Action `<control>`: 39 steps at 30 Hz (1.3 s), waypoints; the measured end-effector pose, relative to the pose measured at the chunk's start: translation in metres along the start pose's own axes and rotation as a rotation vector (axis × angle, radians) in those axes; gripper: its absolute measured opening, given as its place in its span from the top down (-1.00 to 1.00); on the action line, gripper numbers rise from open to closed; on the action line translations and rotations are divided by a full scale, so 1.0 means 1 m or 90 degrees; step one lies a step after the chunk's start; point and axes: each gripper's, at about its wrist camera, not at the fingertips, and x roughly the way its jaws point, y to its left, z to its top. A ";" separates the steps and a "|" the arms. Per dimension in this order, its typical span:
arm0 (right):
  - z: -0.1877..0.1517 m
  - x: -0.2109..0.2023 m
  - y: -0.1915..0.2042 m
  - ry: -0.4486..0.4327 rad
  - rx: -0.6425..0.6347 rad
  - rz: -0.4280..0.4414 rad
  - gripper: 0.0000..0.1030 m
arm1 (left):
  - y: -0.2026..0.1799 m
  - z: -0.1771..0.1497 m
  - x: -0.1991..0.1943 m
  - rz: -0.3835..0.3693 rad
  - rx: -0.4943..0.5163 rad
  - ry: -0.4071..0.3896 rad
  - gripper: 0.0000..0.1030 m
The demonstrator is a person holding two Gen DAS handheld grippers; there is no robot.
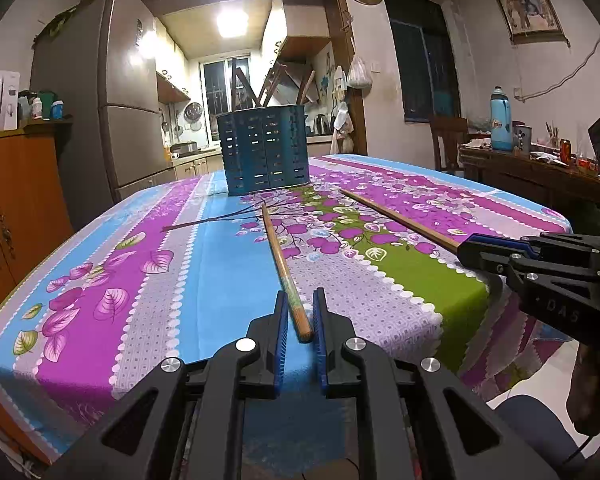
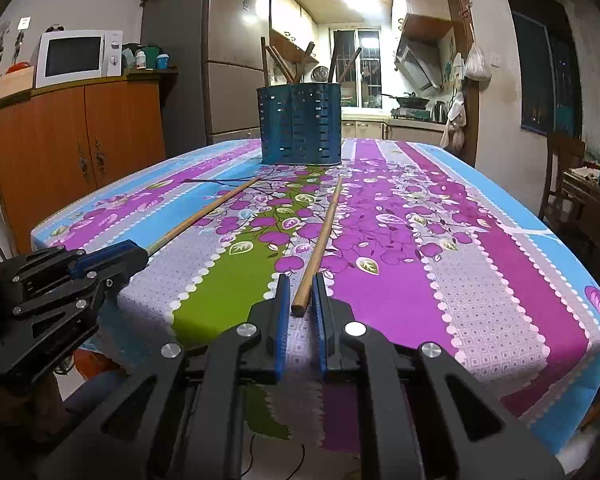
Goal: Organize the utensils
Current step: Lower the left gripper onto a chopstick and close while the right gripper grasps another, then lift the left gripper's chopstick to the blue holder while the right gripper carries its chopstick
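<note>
Table [image 1: 228, 264]: 2 chopsticks [image 1: 285, 268], utensil holder [image 1: 264, 150].

One chopstick [image 1: 286, 270] is flanked by the left gripper [image 1: 301, 312], jaws slightly apart; another chopstick [image 1: 396, 216] is met by the right gripper [image 1: 470, 246]; the blue holder [image 1: 264, 150] is set farther along the bench [image 1: 220, 248].

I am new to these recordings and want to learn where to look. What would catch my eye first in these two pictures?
First, the bright purple, blue and green flowered tablecloth covering the table. On it lie two wooden chopsticks, the left chopstick with its near end between the open fingers of the left gripper, the right chopstick likewise at the right gripper. Farther back stands a dark blue slotted utensil holder with wooden handles sticking out.
</note>
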 end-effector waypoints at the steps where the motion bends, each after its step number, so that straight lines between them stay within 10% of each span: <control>1: 0.000 0.000 0.001 -0.001 -0.001 -0.001 0.81 | -0.001 -0.001 -0.001 0.002 0.003 -0.003 0.73; 17: 0.005 -0.010 -0.002 -0.029 0.026 -0.007 0.89 | -0.002 0.005 -0.013 -0.011 0.004 -0.020 0.85; 39: 0.139 -0.062 -0.004 -0.159 -0.087 0.039 0.89 | 0.004 0.111 -0.060 0.005 0.031 -0.208 0.85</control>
